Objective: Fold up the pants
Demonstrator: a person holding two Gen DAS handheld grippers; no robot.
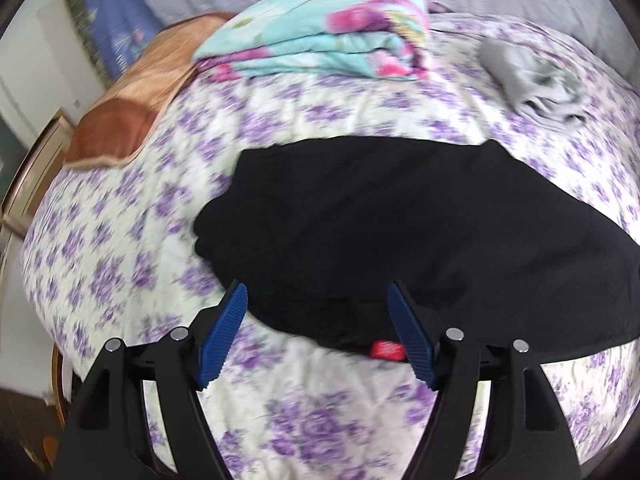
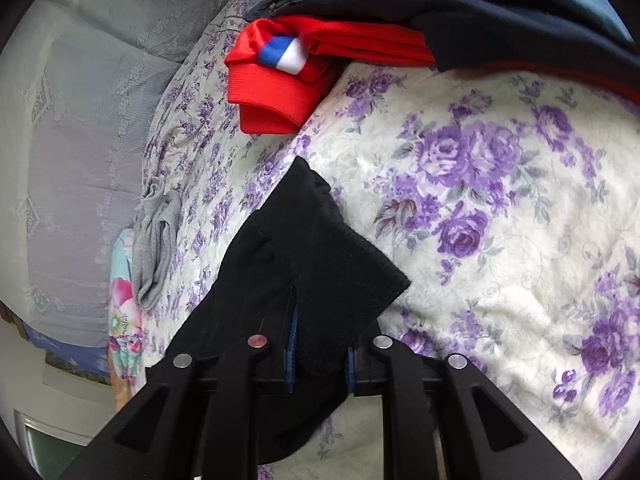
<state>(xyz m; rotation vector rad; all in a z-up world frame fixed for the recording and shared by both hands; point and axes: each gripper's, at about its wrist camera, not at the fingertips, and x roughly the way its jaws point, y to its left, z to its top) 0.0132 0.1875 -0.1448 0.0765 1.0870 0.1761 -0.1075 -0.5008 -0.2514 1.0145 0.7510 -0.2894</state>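
Your right gripper (image 2: 320, 360) is pinching a bunched edge of the black pants (image 2: 304, 264) between its blue pads, the jaws standing narrow with the cloth filling the gap at bottom centre of the right wrist view. From there the fabric is running up and left, its free corner lying on the floral bedspread (image 2: 500, 240). Above it, at upper centre, a red garment (image 2: 272, 92) with a blue and white patch is sitting under a dark pile; a grey cloth (image 2: 154, 240) is lying at centre left.

Your left gripper (image 1: 318, 308) is hanging wide and empty at the bottom of the left wrist view, its pads straddling the near edge of the pants (image 1: 400, 232), which are spreading black across the middle of the frame. A small red thing (image 1: 386, 350) is peeking from under that edge. A folded flowered blanket (image 1: 320, 40) is resting at upper centre.

You are, it seems, partway into a fold: one end gripped, the other not yet taken. The next move calls for lowering the left pads onto the near edge and closing, keeping clear of the red thing.
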